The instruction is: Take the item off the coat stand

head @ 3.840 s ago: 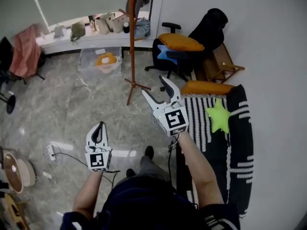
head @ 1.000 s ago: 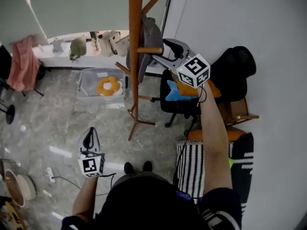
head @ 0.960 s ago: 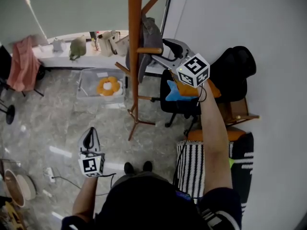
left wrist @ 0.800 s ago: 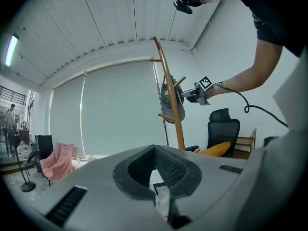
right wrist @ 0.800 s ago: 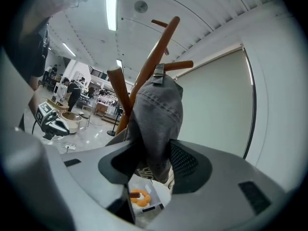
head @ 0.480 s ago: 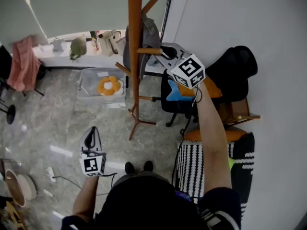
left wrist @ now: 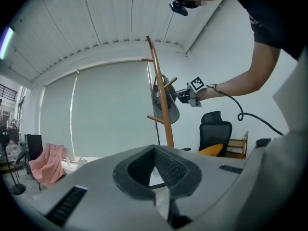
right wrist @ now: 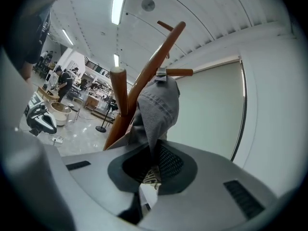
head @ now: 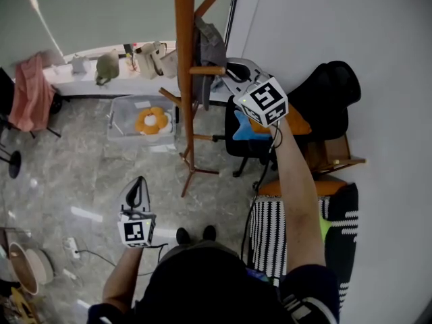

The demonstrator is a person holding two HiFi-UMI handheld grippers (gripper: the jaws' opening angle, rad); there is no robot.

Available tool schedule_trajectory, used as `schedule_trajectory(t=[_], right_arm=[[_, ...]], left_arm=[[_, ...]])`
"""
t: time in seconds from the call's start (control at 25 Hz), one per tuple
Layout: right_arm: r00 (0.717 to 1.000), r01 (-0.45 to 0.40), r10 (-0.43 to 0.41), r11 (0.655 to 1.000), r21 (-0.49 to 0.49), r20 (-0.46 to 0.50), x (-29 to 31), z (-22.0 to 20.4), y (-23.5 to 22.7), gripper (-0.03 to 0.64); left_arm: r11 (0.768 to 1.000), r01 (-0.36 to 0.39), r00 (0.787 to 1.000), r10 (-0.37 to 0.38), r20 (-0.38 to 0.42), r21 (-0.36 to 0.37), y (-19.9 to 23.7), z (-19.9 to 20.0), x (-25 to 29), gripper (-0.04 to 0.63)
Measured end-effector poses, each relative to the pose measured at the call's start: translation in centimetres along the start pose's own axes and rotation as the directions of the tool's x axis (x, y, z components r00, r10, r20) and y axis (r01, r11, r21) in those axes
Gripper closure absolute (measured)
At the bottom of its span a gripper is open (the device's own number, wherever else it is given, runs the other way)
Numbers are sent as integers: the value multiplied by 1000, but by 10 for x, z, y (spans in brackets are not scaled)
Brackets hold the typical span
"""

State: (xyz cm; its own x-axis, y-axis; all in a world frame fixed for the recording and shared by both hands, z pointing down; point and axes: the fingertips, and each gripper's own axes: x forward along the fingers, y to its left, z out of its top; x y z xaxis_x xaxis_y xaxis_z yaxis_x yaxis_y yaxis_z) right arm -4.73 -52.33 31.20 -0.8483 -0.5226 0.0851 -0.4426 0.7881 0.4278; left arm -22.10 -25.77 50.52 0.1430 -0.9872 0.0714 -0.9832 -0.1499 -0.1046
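Just closed on cap (right wrist: 157, 107), right gripper (right wrist: 152, 166) jaws

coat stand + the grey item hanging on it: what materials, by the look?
Coat stand: looks like wood, smooth orange-brown finish with slight sheen, round pole and pegs; stained or painted, I cannot tell. Grey item: matte woven cloth, perhaps denim; stitched seams show and it hangs in soft folds.
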Motion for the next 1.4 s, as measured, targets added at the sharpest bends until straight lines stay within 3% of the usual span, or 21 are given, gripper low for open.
schedule_trajectory(t=[0.4,1.08,1.4], right_arm=[[989,146,-146,989,6,6,-18,13,-36,589],[950,290,-304,944,157,69,-33,31,-107,591],[930,340,-357,926,164,85,-40,47,-136,591]], left_arm=[[999,32,999,-32,19,-1,-13,11,16,571],[1000,23,1000,-23,14,19,-15,10,23,571],[1000,14,1000,-14,4,16,-13,8,28,571]])
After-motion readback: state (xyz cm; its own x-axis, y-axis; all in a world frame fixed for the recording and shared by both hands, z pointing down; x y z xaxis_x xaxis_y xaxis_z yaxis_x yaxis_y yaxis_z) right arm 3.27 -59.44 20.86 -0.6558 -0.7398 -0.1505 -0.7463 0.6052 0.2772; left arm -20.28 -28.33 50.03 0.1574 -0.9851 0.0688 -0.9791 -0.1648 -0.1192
